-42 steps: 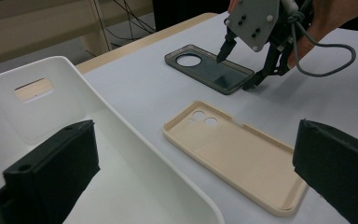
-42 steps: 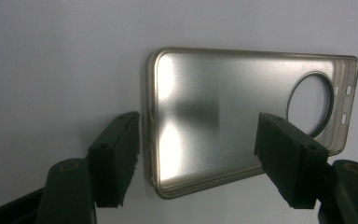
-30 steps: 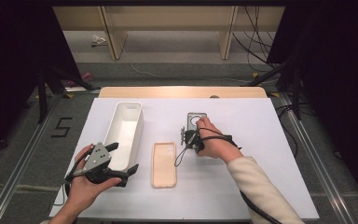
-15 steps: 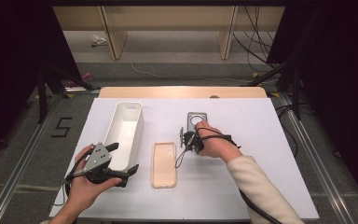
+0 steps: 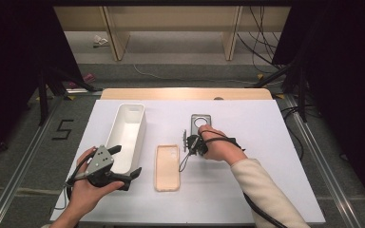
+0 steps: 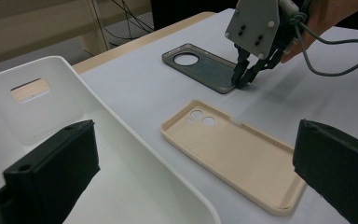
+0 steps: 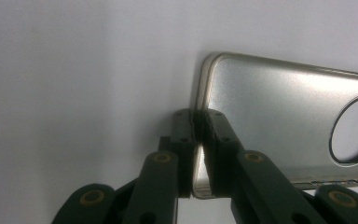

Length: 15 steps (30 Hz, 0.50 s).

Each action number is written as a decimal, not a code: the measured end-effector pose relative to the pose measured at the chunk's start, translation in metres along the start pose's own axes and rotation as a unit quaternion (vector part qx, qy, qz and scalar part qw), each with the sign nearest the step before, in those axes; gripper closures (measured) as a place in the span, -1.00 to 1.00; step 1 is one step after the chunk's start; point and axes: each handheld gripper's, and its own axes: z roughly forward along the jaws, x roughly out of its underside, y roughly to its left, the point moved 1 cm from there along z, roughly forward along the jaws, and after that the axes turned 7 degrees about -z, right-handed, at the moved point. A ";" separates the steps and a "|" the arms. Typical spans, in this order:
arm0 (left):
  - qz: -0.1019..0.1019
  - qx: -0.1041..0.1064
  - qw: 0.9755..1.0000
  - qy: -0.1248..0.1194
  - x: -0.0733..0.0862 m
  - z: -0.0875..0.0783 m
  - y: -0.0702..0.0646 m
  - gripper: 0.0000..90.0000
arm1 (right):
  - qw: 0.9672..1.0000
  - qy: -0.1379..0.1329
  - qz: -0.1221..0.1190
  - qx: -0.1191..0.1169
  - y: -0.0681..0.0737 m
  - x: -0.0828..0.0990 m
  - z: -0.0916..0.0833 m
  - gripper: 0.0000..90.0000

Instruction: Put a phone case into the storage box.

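Right gripper view shows your right gripper (image 7: 200, 140), jaws just closed, pinching the end rim of the grey phone case (image 7: 279, 121) lying flat just beyond the beige phone case (image 5: 167, 167), so a thin bite may slip when you lift.

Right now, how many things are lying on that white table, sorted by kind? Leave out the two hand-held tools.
Phone cases: 2, a beige phone case and a grey phone case whose edge the right gripper pinches
Bins: 1, a white bin
Total: 3
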 end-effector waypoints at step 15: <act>0.001 0.000 1.000 0.000 0.000 0.000 0.000 -1.00 | 1.000 -0.001 0.015 -0.003 0.000 0.000 0.000 0.93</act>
